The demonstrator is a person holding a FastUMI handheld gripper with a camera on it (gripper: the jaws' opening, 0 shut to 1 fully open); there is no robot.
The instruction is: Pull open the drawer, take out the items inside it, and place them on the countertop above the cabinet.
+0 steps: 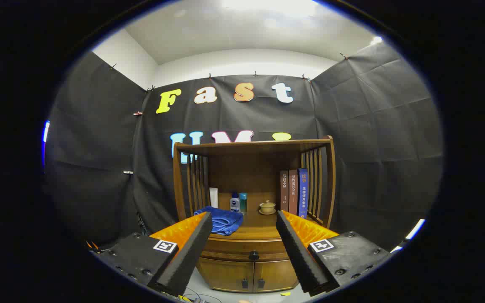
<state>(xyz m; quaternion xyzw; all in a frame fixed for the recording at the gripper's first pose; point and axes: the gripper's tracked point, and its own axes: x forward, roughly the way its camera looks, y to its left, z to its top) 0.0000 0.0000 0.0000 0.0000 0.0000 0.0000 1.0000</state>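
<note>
Wooden brown cabinet (254,235) stands ahead, its drawer with a small dark round knob (254,255) shut below the countertop (259,229). The gripper (244,246) is spread wide, holding nothing. Risk: fingers may slip off that small knob, or brush the blue folded cloth (221,219) above it.

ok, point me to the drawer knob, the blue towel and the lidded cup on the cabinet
drawer knob (254,255): gripper view, on the dark round knob itself, between the open fingers.
blue towel (225,221): gripper view, middle of the folded cloth.
lidded cup (267,206): gripper view, on the cup's body, beside the books.
</note>
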